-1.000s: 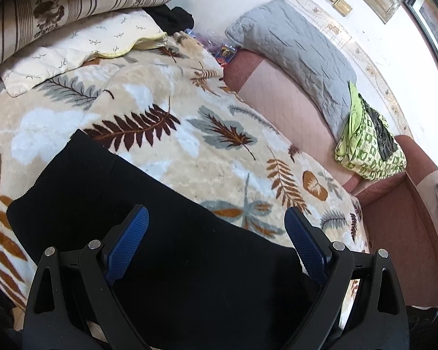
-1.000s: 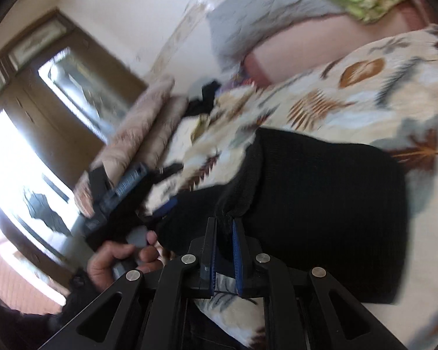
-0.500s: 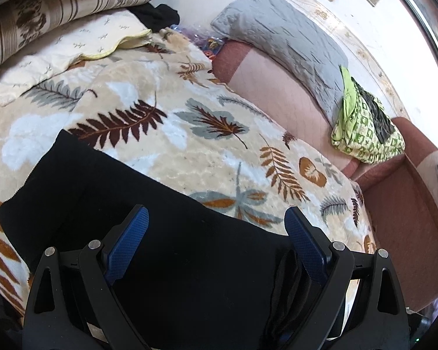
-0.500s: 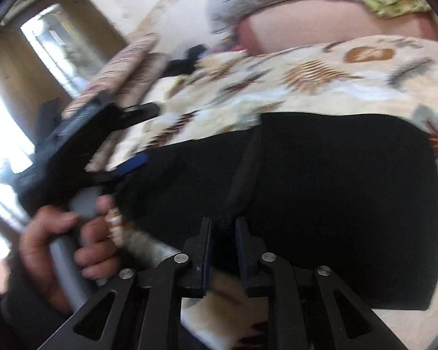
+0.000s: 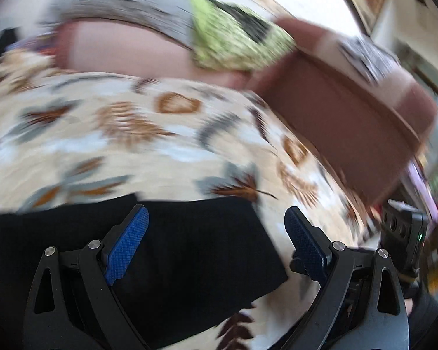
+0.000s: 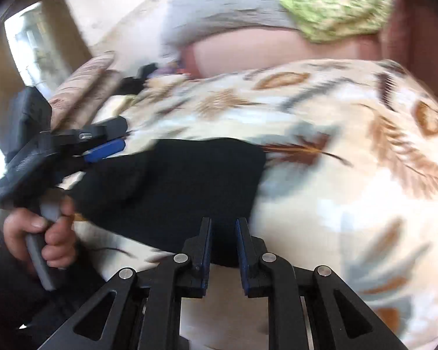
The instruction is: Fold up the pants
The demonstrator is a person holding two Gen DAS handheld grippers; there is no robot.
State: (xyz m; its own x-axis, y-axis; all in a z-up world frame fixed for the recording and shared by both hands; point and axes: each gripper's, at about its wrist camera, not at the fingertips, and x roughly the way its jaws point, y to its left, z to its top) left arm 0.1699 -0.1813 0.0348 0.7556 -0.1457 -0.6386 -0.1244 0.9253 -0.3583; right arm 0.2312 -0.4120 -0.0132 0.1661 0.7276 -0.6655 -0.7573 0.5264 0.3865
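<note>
Both views heavily motion-blurred; leaf print on the blanket (image 5: 108,145) smeared, background detail unreadable. Black pants (image 5: 189,250) lie folded flat on the blanket near its front edge; their left part runs out of the left wrist view, lower part hidden behind the gripper frames. In the right wrist view the pants (image 6: 184,183) show as a dark block, fold lines not discernible.

Left hand-held gripper (image 5: 216,248) wide open, blue pads far apart, hovering over the pants' right end; nothing between the pads is gripped. Same gripper shows at the left edge of the right wrist view (image 6: 102,145), held by a hand (image 6: 41,233) on a grey handle, partly cut off.

Right hand-held gripper (image 6: 222,242) has a narrow gap, jaws just been opening; black cloth sits at the gap's far end but pads do not visibly press it, contact hard to judge.

Behind: pink sofa (image 5: 125,49), grey pillow (image 5: 125,3), green patterned cloth (image 5: 236,40) on top, contents unclear.
</note>
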